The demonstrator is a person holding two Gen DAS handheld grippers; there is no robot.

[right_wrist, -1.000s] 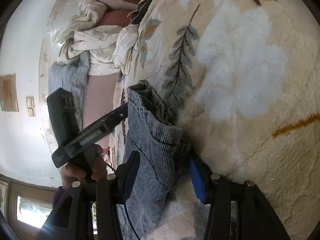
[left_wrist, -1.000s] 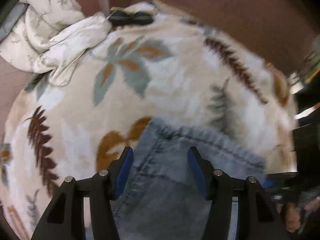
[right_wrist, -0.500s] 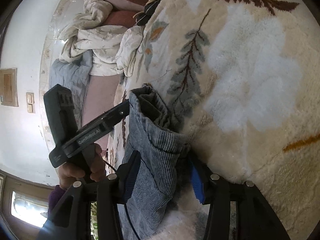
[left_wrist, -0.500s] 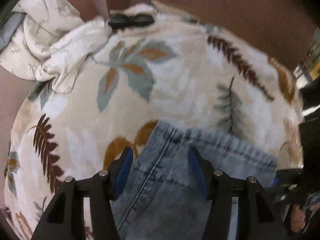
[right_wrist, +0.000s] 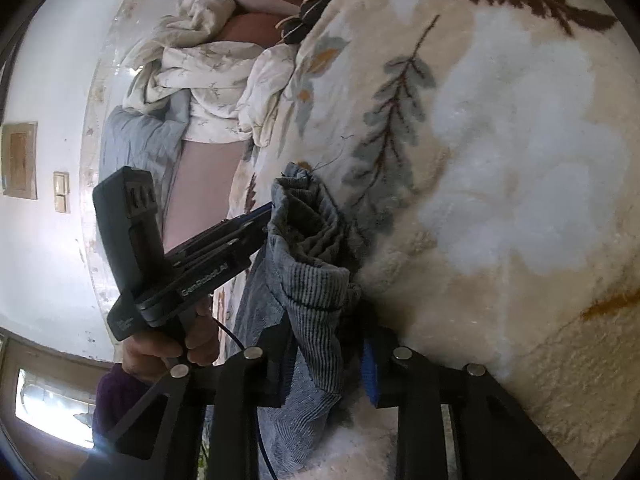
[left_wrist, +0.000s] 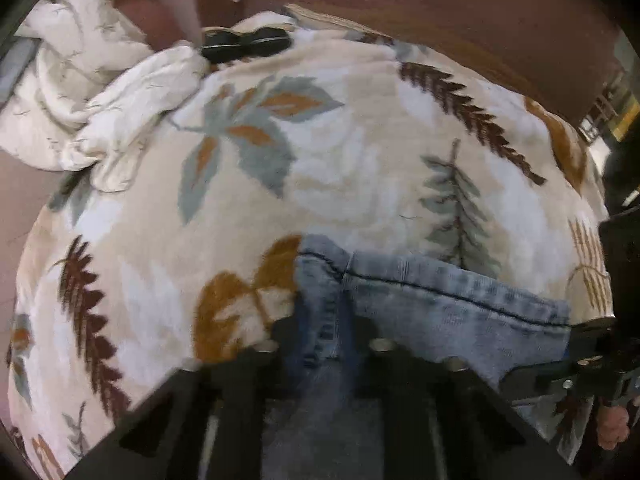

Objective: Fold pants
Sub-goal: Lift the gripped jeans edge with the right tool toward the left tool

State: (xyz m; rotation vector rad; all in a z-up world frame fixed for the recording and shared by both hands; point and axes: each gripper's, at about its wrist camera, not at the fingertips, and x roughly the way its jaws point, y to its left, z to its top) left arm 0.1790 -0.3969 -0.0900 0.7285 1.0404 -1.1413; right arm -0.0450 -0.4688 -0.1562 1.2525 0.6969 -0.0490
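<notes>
Light blue denim pants (left_wrist: 440, 304) lie on a cream fleece blanket with a leaf print (left_wrist: 320, 160); one leg end faces the far side. My left gripper (left_wrist: 324, 322) points steeply down and its jaws are closing, pinched on the side seam at the hem's left corner. From the right wrist view, the left gripper (right_wrist: 264, 220) meets the far corner of the raised, open hem (right_wrist: 312, 280). My right gripper (right_wrist: 326, 360) has its jaws closing too, with the near corner of that hem bunched between its pads.
A crumpled white sheet (left_wrist: 100, 112) lies at the blanket's far left, next to a small black object (left_wrist: 244, 42). A brown upholstered back (left_wrist: 440, 8) runs behind. A hand (right_wrist: 160, 352) holds the left gripper's handle. A white wall (right_wrist: 40, 260) stands beyond.
Both grippers' jaws have narrowed from wide apart to pinching the denim hem. The hem has lifted slightly and bunched. Neither hand has shifted much.
</notes>
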